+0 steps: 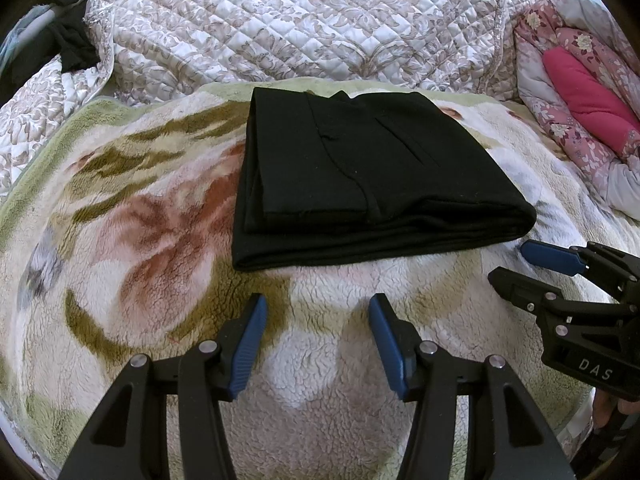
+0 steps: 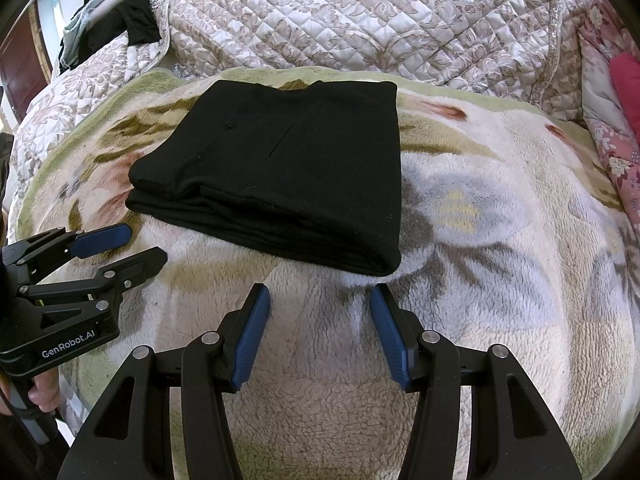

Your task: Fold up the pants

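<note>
Black pants (image 1: 360,168) lie folded into a thick rectangle on a fleece blanket (image 1: 152,240); they show again in the right wrist view as black pants (image 2: 288,176). My left gripper (image 1: 318,312) stands open just short of the stack's near edge, with nothing between its blue pads. My right gripper (image 2: 320,300) is open too, near the stack's front right corner, also holding nothing. Each gripper appears in the other's view: the right gripper (image 1: 516,264) at the right edge, the left gripper (image 2: 136,244) at the left edge, both clear of the pants.
A quilted beige bedspread (image 1: 300,20) rises behind the blanket. A pink floral duvet (image 1: 580,92) is bunched at the right. Dark clothes (image 1: 68,48) hang at the far left. A person's fingers (image 2: 42,392) grip the left gripper's handle.
</note>
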Available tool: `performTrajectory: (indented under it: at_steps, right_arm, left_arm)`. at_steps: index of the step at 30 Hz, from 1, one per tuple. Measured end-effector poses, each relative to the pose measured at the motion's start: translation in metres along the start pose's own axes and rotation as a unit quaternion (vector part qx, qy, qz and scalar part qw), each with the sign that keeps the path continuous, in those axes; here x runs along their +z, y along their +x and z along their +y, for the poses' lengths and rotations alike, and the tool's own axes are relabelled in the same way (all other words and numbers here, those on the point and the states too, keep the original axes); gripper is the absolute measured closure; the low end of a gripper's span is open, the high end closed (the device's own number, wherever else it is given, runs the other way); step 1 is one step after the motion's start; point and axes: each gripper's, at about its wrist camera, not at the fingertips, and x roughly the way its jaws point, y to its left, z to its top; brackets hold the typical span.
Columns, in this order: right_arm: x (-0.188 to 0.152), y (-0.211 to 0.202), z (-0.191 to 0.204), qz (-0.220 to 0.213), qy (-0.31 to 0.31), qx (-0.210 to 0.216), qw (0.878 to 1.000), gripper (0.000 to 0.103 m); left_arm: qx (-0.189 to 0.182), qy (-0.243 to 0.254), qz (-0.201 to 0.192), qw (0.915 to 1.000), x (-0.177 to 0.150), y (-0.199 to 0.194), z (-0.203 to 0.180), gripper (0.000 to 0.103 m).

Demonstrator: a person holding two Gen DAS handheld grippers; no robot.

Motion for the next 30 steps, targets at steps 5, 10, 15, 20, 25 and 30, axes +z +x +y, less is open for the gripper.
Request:
performTrajectory:
  at_steps: [5,10,15,20,25,30]
  right_arm:
    - [0.0000,0.0001,0.0000,0.000,0.000,0.000,1.000,0.050]
    - [0.0000,0.0001,0.0002,0.000,0.000,0.000,1.000,0.050]
    - [0.0003,0.0001,0.0004,0.000,0.000,-0.001,1.000,0.050]
    - [0.0003,0.0000,0.0004,0.000,0.000,-0.001,1.000,0.050]
    - [0.0002,0.0000,0.0003,0.000,0.000,-0.001,1.000,0.050]
    - [0.0004,0.0000,0.0006,-0.001,0.000,-0.001,1.000,0.049]
  left_arm:
    - [0.000,0.001,0.000,1.0000,0.0011,0.0006,0.0000,0.047]
    - [0.000,0.001,0.000,1.0000,0.0000,0.0005,0.0002,0.047]
    - [0.000,0.001,0.000,1.0000,0.0003,0.0007,0.0002,0.047]
    - [0.001,0.001,0.001,1.0000,0.0009,0.0010,-0.0002,0.047]
    - [0.002,0.001,0.002,1.0000,0.0003,0.0019,0.0002,0.047]
    - [0.002,0.002,0.002,1.0000,0.0005,0.0020,-0.0002,0.047]
